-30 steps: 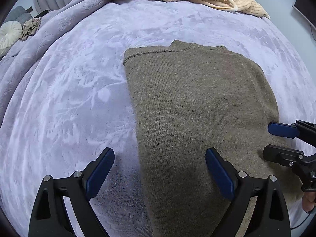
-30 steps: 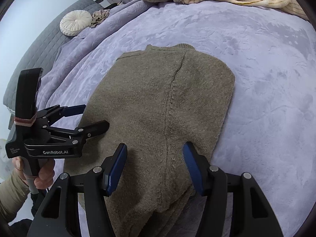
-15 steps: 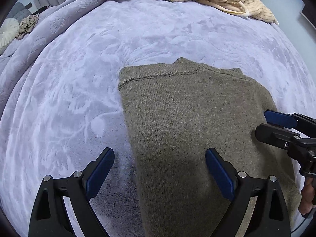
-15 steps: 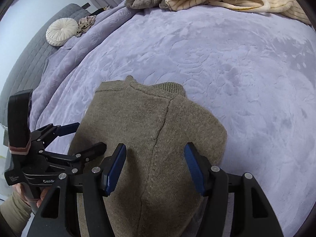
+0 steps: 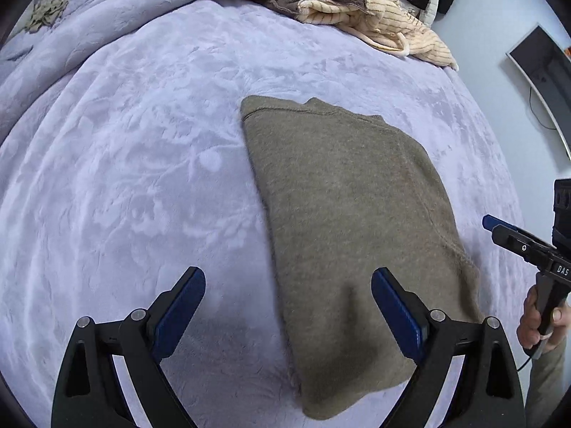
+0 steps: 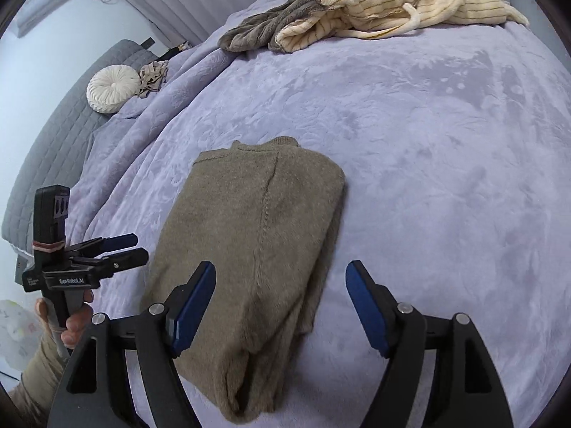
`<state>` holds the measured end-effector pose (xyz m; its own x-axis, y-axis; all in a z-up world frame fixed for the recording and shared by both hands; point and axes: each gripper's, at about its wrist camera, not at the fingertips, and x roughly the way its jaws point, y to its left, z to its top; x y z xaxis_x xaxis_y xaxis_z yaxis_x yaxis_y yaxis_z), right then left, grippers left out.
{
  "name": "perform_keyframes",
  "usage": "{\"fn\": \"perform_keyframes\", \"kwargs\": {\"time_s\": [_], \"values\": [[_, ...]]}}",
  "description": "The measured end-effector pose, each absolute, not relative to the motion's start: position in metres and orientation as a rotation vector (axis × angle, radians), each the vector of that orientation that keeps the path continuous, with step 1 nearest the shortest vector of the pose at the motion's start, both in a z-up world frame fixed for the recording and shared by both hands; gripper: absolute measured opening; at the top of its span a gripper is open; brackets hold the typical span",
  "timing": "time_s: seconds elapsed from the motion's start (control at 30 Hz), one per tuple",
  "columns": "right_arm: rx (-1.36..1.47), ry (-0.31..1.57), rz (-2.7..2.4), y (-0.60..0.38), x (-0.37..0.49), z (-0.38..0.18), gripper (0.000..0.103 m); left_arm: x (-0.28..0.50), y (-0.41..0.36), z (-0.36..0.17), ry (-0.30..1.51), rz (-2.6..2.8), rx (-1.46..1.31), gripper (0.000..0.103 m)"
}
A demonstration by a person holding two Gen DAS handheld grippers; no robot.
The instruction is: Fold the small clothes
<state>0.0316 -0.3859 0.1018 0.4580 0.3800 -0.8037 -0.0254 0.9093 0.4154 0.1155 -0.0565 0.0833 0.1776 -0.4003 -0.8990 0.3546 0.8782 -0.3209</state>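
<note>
An olive-brown knit sweater (image 5: 349,221) (image 6: 257,235) lies folded into a long strip on the lavender blanket (image 5: 125,149), neck end away from me. My left gripper (image 5: 289,306) hovers open above its near end, the left edge of the knit below the gap and nothing pinched. In the right wrist view the left gripper (image 6: 123,249) hangs just off the sweater's left side, held by a hand. My right gripper (image 6: 282,303) is open, its jaws still opening, above the sweater's near right edge with no cloth gripped. From the left wrist view the right gripper (image 5: 494,224) sits off the sweater's right side.
A heap of cream striped and grey-brown clothes (image 5: 342,10) (image 6: 374,10) lies at the bed's far edge. A round white cushion (image 6: 112,87) and a crumpled beige cloth (image 6: 153,76) rest by the grey quilted headboard (image 6: 46,149). A screen (image 5: 539,71) hangs on the right wall.
Both grippers have drawn back and up from the sweater, so it looks smaller and farther. The right gripper's jaws stand wider apart. The sweater itself stays flat on the blanket.
</note>
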Motion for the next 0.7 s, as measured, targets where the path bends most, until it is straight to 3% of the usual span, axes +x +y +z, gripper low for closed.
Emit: {"fn": "perform_keyframes", "kwargs": {"time_s": [0.2, 0.63, 0.67, 0.7], "values": [[0.489, 1.076, 0.232, -0.412, 0.013, 0.087, 0.079, 0.124, -0.03, 0.06, 1.352, -0.55, -0.212, 0.095], [0.613, 1.204, 0.331, -0.372, 0.063, 0.024, 0.078, 0.133, -0.092, 0.023, 1.459, -0.648, -0.224, 0.095], [0.616, 1.209, 0.337, -0.368, 0.066, 0.018, 0.078, 0.134, -0.097, 0.021, 1.463, -0.654, -0.223, 0.093], [0.617, 1.207, 0.341, -0.366, 0.067, 0.016, 0.078, 0.134, -0.101, 0.021, 1.461, -0.663, -0.217, 0.081]]}}
